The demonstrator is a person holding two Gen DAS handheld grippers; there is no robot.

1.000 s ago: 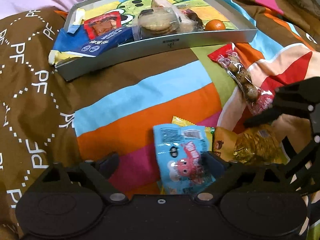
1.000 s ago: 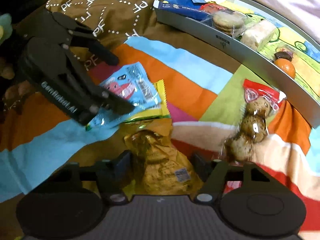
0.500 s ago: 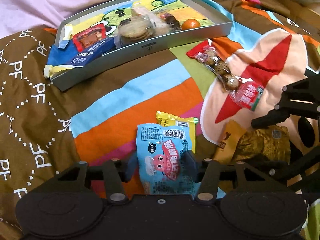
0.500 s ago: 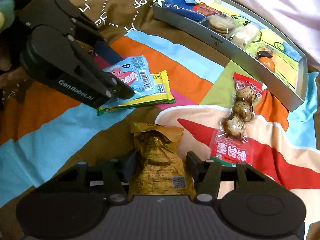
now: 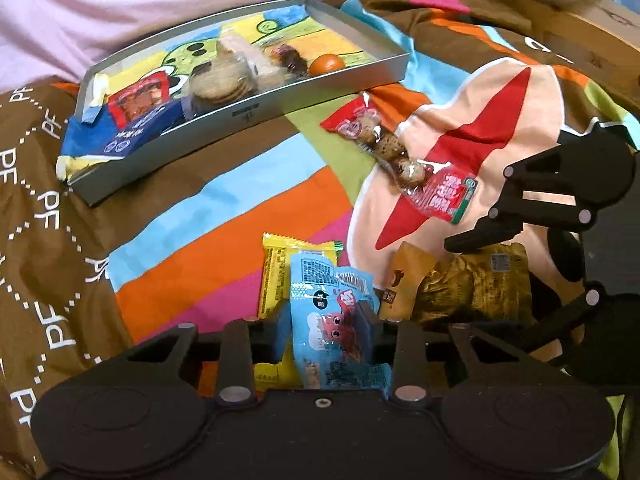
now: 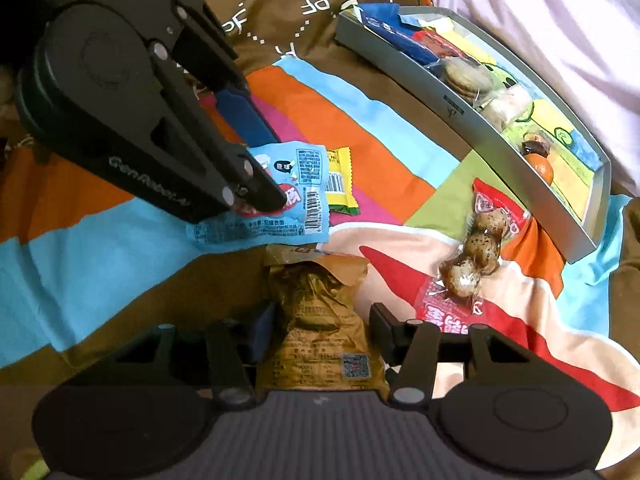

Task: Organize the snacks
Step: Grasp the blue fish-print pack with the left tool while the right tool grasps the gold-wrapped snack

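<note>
Left tool (image 5: 325,320), jaws just closing, pinches blue packet (image 5: 332,312) on the blanket (image 5: 224,224); right tool (image 6: 320,332), closing, straddles gold bag (image 6: 316,320) unpressed; should seat both grips before lifting toward tray (image 5: 248,114).

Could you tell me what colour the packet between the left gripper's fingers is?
Light blue packet with a red cartoon, clearest in the left wrist view.

- blanket (image 5: 224,240): covers the whole surface, wrinkled; stripes of orange, light blue, pink and green, with a peach patch bearing a red shape toward its right side
- brown part (image 5: 40,240) of blanket at the left edge, white dotted lattice with "PF" letters
- pink cloth (image 5: 120,12): plain, along the blanket's far edge
- wooden piece (image 5: 592,28): at far right corner, partly seen
</note>
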